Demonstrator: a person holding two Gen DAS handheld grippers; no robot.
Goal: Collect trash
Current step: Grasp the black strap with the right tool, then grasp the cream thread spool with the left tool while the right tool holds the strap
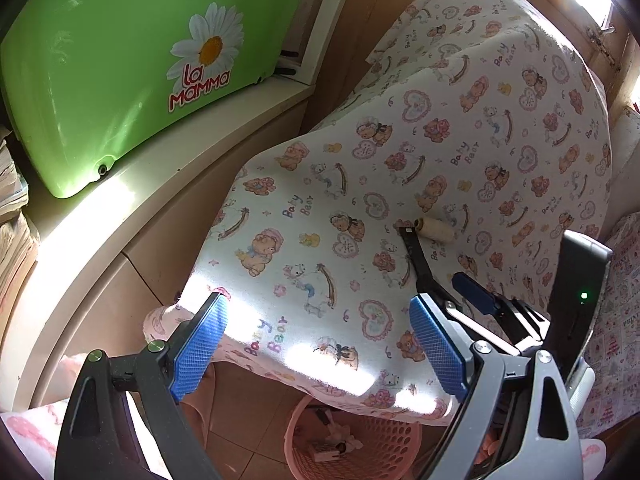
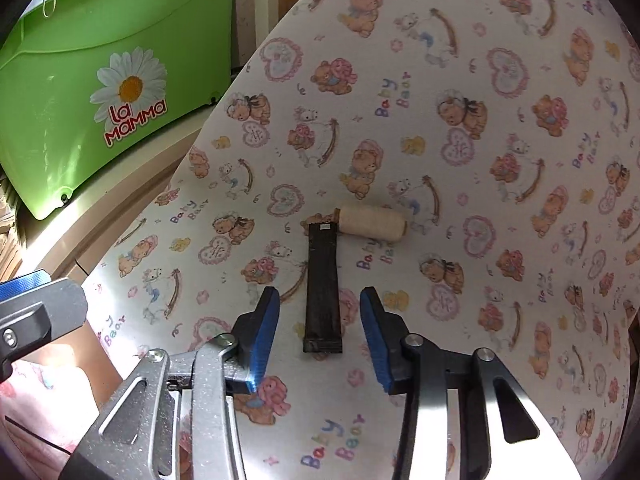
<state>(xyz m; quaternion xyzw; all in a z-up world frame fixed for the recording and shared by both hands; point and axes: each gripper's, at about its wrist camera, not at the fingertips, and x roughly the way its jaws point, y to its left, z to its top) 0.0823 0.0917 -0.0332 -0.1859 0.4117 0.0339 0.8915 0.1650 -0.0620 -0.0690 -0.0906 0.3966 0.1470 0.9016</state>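
Observation:
A flat black strip [image 2: 323, 288] lies on the bear-print cloth [image 2: 460, 220] covering a board, with a cream thread spool [image 2: 372, 223] touching its far end. My right gripper [image 2: 319, 300] is open, its blue pads on either side of the strip's near end, not touching it. In the left wrist view the strip [image 1: 416, 256] and spool [image 1: 435, 230] lie to the right, with the right gripper [image 1: 480, 300] over them. My left gripper [image 1: 316, 340] is open and empty above the cloth's near edge. A pink perforated basket [image 1: 352, 440] holding scraps stands on the floor below.
A green "La Mamma" plastic tub [image 1: 120, 68] sits on a cream cabinet [image 1: 120, 220] to the left. Wooden wall panels [image 1: 360, 20] stand behind the board. Another patterned cloth [image 1: 616, 320] lies at the right. A pink towel [image 2: 40, 400] shows low on the left.

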